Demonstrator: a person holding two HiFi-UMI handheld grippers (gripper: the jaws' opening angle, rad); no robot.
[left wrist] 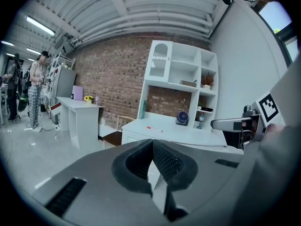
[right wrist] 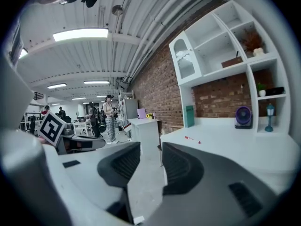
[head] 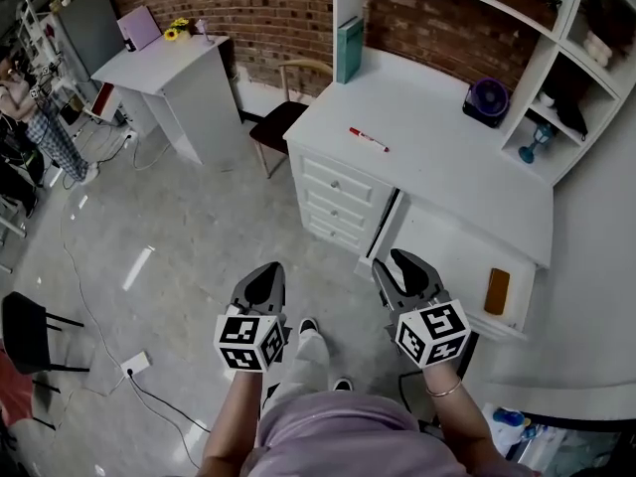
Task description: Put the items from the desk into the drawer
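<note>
A red marker [head: 368, 139] [left wrist: 154, 129] [right wrist: 192, 139] lies on the white desk [head: 437, 157]. Beside it stand a purple fan [head: 487, 99] [right wrist: 243, 116] and a teal book [head: 349, 50]. The desk's right drawer [head: 447, 246] is pulled out, with an orange-brown item [head: 497, 291] in its near right corner. My left gripper [head: 262, 278] [left wrist: 153, 147] hovers over the floor in front of the desk, its jaws meeting with nothing between them. My right gripper [head: 405, 269] [right wrist: 150, 160] hangs at the open drawer's near left corner, open and empty.
A blue goblet [head: 535, 144] stands on a shelf at the right. A wooden chair [head: 283, 117] sits left of the desk, then a second white table [head: 174, 78]. A power strip [head: 134, 366] with cables and a black chair [head: 30, 331] are on the floor. A person [head: 45, 122] stands far left.
</note>
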